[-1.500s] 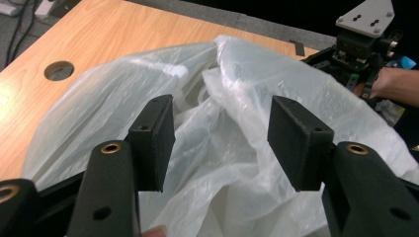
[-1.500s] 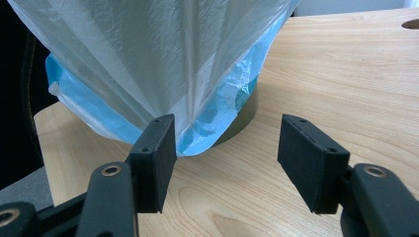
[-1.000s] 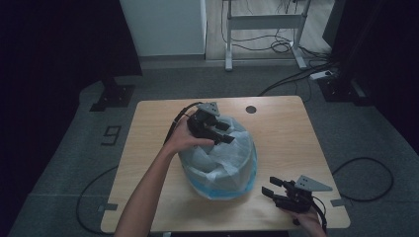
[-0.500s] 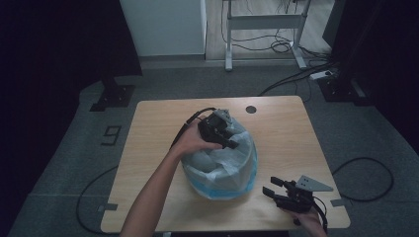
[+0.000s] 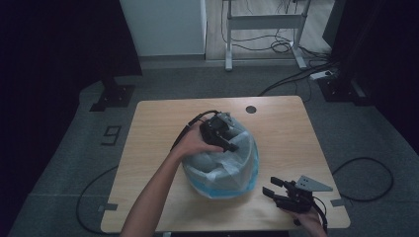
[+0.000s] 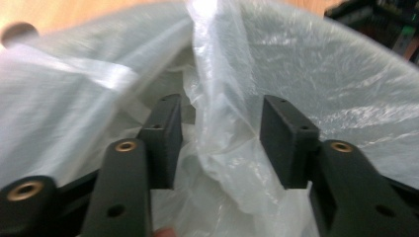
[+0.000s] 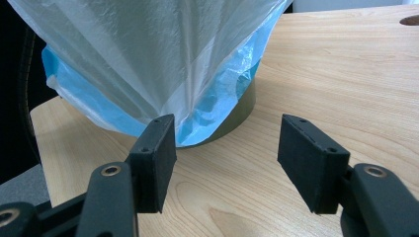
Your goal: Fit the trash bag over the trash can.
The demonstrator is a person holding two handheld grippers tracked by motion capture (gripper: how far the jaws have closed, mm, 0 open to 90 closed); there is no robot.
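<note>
The left gripper [image 6: 220,140] has its two black jaws partly apart, and they have just been opening a bit. A fold of the clear plastic bag [image 6: 222,128] hangs between them. The picture is a little blurry, but the pads do not seem to squeeze the fold, so the bag looks loose in there. In the high view the left gripper [image 5: 232,146] sits on top of the bag [image 5: 232,170], near its back edge, with the person's left hand [image 5: 193,144] around it.

The bag is pulled over a round bin [image 7: 232,121]. The bin stands near the middle of the wooden table [image 5: 163,121]. Low down, the plastic looks blue, and a dark strip of the bin peeks out under it.

The right gripper [image 7: 227,148] has its jaws wide apart with nothing between them. It is low over the table, pointing at the bottom of the bin, near it but not touching. In the high view the right gripper [image 5: 271,190] is at the front right corner of the table, in the person's right hand [image 5: 310,219].
</note>
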